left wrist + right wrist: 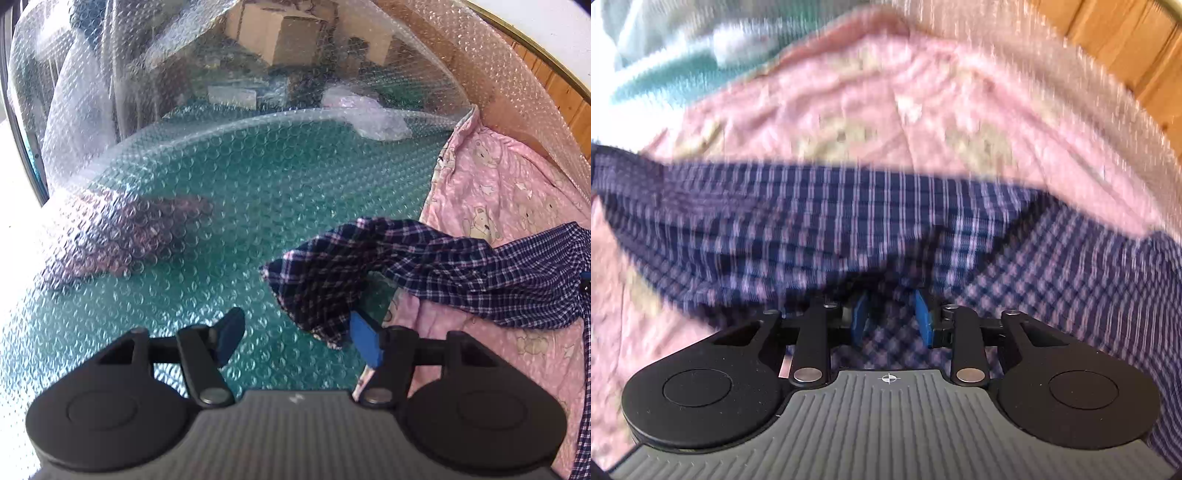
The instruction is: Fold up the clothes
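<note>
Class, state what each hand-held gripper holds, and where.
Left hand-held gripper: nothing; the plaid garment's end only hangs by one finger. Right hand-held gripper: too blurred to tell.

A home bedroom; pink bear-print sheet (495, 192), bubble-wrapped mattress (221, 177), wooden headboard (561, 88).

The right wrist view is all smeary, so the bear sheet (886, 110) is fuzzy. The checked shirt (849, 221) covers the right gripper's (890, 314) tips, can't tell if they pinch it. In the left view the shirt (480, 273) runs off the right edge.
</note>
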`<state>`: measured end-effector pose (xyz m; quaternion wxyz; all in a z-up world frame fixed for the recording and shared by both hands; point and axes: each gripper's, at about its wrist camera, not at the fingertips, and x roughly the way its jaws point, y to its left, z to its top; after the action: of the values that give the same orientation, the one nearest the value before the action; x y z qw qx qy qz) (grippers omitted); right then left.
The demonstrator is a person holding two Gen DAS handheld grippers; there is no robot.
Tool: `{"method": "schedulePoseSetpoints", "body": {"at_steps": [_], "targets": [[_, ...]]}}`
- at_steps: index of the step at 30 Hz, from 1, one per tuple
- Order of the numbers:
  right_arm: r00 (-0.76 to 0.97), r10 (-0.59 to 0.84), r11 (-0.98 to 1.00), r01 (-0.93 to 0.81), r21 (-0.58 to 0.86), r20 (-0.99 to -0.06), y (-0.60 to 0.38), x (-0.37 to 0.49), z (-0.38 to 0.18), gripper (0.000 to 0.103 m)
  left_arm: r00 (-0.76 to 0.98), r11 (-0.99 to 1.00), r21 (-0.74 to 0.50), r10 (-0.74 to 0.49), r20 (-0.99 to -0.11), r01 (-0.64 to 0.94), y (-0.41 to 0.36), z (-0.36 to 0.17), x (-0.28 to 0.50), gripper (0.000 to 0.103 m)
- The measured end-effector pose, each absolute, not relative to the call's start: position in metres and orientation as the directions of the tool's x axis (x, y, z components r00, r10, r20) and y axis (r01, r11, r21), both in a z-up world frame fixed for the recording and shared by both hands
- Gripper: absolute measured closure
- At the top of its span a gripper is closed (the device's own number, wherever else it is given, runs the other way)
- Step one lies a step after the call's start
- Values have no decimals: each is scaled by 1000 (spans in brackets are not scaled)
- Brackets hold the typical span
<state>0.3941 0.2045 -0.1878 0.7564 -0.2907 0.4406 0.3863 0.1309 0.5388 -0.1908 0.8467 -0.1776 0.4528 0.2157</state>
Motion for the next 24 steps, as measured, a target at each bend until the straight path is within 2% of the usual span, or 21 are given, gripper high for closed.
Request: {"method": "schedulePoseSetpoints", "body": {"at_steps": [1,3,4,5,6,7,11,14,17,20,24], "targets": [[318,334,538,-837,-98,-887,206,396,-189,69,514,840,-119,207,-833,-530,540,-193,135,28],[300,341,573,-818,-56,-891,203,402,-187,69,538,831,-146,203,-818,-536,545,-199,148,30],[290,347,581,-813,-38,-892,201,405,-187,69,548,837,-142,209,-810,-529,546,-202,157,39],[300,349,585,-810,-44,-888,201,406,-185,68,572,852,-146,202,-795,-503,546,-200,163,53],[311,350,590,-806,-50,-884,201,407,-183,68,606,875,-162,173,-777,-457,546,-194,168,86],[321,352,594,-803,-55,-880,201,409,-180,68,632,894,-177,140,-763,-411,546,-182,171,96],[374,401,606,-793,-63,-837,195,400,-159,68,670,907,-275,9,-743,-318,561,-124,171,97],[341,375,579,-813,-69,-862,202,395,-176,67,654,837,-435,-128,-745,-331,588,-93,167,97],[318,364,575,-816,-57,-876,201,397,-197,59,617,700,-605,-296,-729,-379,602,-97,162,96],[291,401,627,-779,28,-869,186,407,-188,56,621,505,-750,-439,-650,-427,602,-110,150,96],[278,491,671,-726,154,-825,152,407,-166,50,656,439,-797,-463,-596,-415,560,-107,142,96]]}}
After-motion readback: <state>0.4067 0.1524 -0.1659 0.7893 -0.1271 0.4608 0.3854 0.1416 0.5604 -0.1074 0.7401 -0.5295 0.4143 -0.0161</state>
